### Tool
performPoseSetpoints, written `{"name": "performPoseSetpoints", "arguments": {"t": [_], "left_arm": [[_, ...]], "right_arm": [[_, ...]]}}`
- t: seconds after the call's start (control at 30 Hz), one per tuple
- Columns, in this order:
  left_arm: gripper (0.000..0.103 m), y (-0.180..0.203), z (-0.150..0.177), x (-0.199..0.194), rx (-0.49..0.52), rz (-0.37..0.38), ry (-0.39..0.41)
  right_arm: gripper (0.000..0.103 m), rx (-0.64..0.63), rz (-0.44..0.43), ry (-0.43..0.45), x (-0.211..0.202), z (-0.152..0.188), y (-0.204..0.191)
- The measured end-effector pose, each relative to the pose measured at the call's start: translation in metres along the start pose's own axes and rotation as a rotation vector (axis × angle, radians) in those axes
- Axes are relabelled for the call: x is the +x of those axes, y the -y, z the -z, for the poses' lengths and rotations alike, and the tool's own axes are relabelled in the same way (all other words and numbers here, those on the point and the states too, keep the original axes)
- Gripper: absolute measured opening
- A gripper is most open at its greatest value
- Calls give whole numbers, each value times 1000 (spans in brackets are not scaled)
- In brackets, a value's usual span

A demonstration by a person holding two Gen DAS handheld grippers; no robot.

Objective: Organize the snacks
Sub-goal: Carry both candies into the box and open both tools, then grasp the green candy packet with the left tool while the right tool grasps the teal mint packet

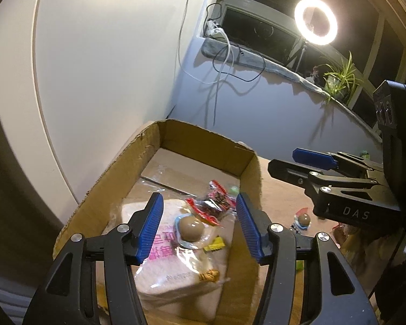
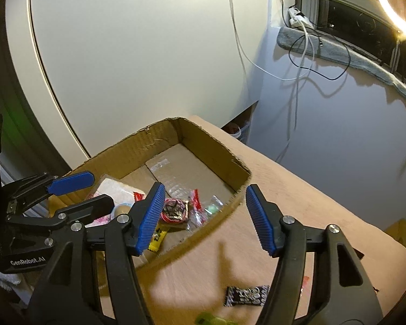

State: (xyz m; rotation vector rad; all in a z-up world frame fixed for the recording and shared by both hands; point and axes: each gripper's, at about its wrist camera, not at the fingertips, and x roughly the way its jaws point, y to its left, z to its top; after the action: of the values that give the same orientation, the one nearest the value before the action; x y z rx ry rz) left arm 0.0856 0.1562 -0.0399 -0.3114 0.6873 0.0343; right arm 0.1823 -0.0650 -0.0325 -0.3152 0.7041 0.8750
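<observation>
A cardboard box sits on the tan table. It holds a large white bag with pink print, a brown egg in a clear pack, a red-and-black packet and a small yellow packet. My left gripper hovers open above these snacks, its blue pads touching nothing. My right gripper stands open over the box's near wall, with nothing between its fingers. In the right wrist view the left gripper reaches in from the left; in the left wrist view the right gripper comes in from the right.
On the table outside the box lie a black packet, a green item and another egg pack. White walls rise close behind the box. A ring light, cables and a plant occupy the window sill.
</observation>
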Motion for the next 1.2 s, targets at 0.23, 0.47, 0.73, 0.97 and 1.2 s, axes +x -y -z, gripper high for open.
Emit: {"name": "performPoseSetpoints", "arguments": {"t": [0.23, 0.47, 0.73, 0.97, 1.2], "left_arm": [[55, 24, 10, -11, 29, 54, -1], [55, 59, 31, -9, 78, 118, -45], [55, 98, 55, 11, 140, 166, -136], [55, 118, 74, 33, 170, 180, -214], [60, 122, 84, 44, 192, 153, -240]], "right_arm": [[66, 33, 45, 12, -35, 23, 24], [80, 112, 109, 19, -81, 67, 69], [90, 217, 194, -27, -118, 129, 121], [90, 291, 217, -78, -126, 173, 149], [90, 314, 230, -128, -121, 208, 141]]}}
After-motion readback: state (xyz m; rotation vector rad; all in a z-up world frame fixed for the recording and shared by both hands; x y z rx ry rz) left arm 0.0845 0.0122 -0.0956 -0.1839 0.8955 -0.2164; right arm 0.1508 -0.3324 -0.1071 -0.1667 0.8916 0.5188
